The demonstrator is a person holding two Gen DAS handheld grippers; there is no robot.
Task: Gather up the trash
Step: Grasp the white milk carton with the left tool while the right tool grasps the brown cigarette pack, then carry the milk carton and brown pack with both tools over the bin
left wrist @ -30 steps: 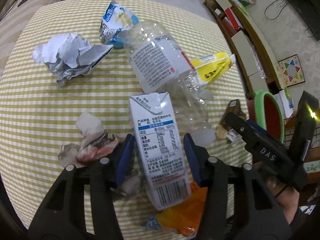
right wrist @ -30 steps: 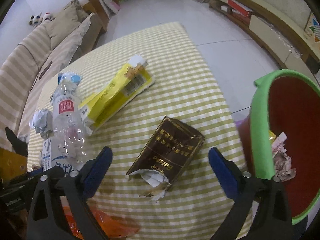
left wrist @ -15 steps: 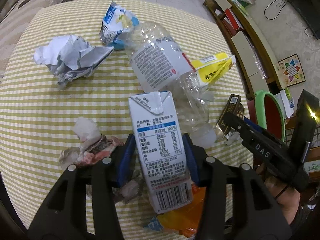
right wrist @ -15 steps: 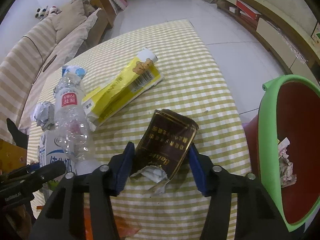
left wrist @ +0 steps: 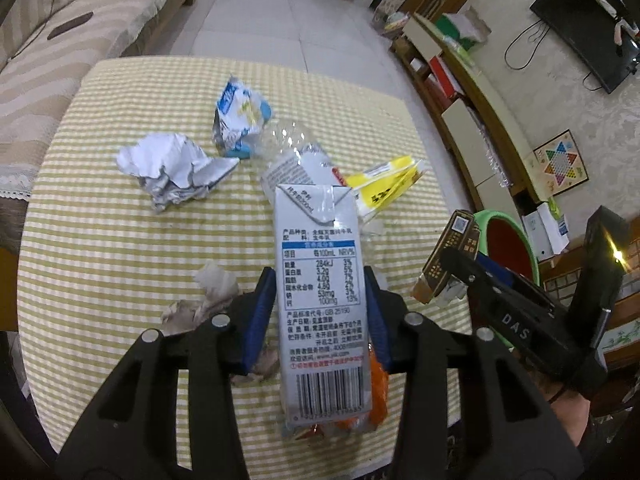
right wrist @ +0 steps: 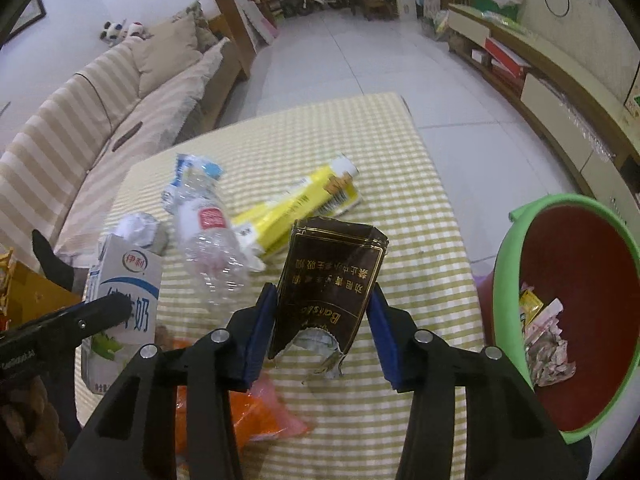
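- two grippers are each pinching a piece of trash: the left gripper [left wrist: 320, 316] is closing its blue pads on the sides of a white milk carton [left wrist: 322, 280], and the right gripper [right wrist: 322, 332] is clamping a dark brown cigarette pack [right wrist: 332, 284] between its pads.
- both items are being held clear of the checked tablecloth [left wrist: 100, 248]; the carton is standing upright in the jaws with its barcode end nearest the camera, and the pack is showing a torn lower edge.
- the right gripper with its pack [left wrist: 448, 260] is appearing at the right of the left wrist view, just beside the green-rimmed red bin [left wrist: 510, 236].
- the bin [right wrist: 520, 240] is sitting off the table's right edge, with scraps of paper lying inside.
- an orange wrapper [right wrist: 256, 412] is lying on the cloth beneath both grippers.
- a clear plastic bottle [right wrist: 208, 240] and a yellow box [right wrist: 304, 204] are lying side by side, touching, farther along the table.
- a crumpled white paper [left wrist: 176, 168], a blue-and-white wrapper [left wrist: 240, 120] and a greyish tissue wad [left wrist: 208, 300] are lying on the left half of the cloth.
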